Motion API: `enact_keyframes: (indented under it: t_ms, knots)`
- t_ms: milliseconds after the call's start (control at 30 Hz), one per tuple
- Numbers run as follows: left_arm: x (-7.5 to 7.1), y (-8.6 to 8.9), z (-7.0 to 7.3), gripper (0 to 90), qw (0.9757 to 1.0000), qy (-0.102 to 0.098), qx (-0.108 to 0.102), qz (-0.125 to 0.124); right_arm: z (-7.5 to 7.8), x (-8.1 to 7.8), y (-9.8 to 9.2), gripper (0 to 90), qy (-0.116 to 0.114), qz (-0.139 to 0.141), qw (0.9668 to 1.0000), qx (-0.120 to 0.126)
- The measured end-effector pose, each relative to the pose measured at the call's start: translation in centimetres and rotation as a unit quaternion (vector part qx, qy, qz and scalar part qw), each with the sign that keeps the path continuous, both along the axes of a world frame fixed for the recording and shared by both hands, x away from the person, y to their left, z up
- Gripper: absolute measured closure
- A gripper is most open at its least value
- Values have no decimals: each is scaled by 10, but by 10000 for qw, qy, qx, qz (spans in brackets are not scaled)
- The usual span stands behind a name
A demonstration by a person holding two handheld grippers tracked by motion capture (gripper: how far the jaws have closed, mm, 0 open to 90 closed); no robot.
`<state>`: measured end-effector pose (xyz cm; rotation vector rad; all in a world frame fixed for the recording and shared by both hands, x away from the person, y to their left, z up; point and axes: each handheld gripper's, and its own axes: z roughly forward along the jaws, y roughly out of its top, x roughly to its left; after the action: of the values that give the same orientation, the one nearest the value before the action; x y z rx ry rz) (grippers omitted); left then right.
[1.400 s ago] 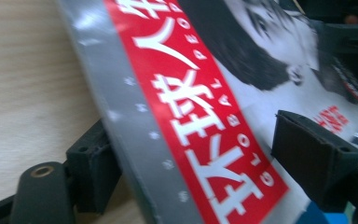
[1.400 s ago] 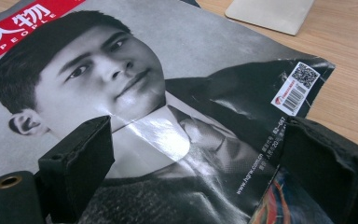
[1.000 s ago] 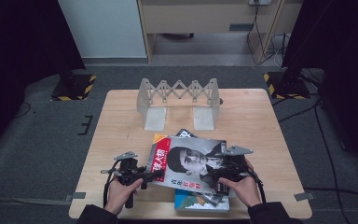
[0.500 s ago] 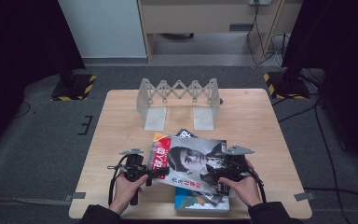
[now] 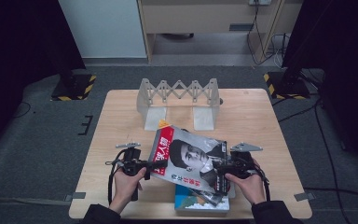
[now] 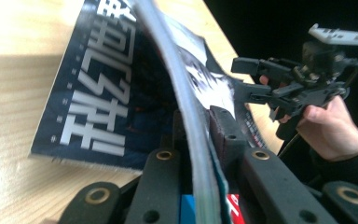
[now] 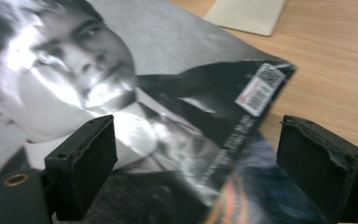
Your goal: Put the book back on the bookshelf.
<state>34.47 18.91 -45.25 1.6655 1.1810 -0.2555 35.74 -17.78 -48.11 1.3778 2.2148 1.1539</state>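
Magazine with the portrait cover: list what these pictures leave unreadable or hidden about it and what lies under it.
- Portrait magazine: cover print too small in the high view; blurred in the right gripper view.
- Blue book at the table's near edge: mostly covered by the magazine.
- Dark magazine below: title partly hidden by the lifted magazine.
- Left gripper: pads' contact hidden behind the magazine's edge.

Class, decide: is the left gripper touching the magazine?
Touching. The left gripper view shows the left gripper with both pads pressed on the magazine edge between them.
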Motion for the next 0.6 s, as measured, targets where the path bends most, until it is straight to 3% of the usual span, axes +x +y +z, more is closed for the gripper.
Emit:
enact_keyframes:
  t_ms: [133,400,600]
  knots:
    - [4,0,13,845,9999,-79,-140,56,2,2,-12,121,-46,-165,9999,6]
    - [10,-4,27,858,9996,-165,-180,132,5,5,-33,121,-133,-478,9988,-4]
    - [14,-2,41,859,9985,-256,-435,235,3,9,-56,119,-151,-767,9969,-120]
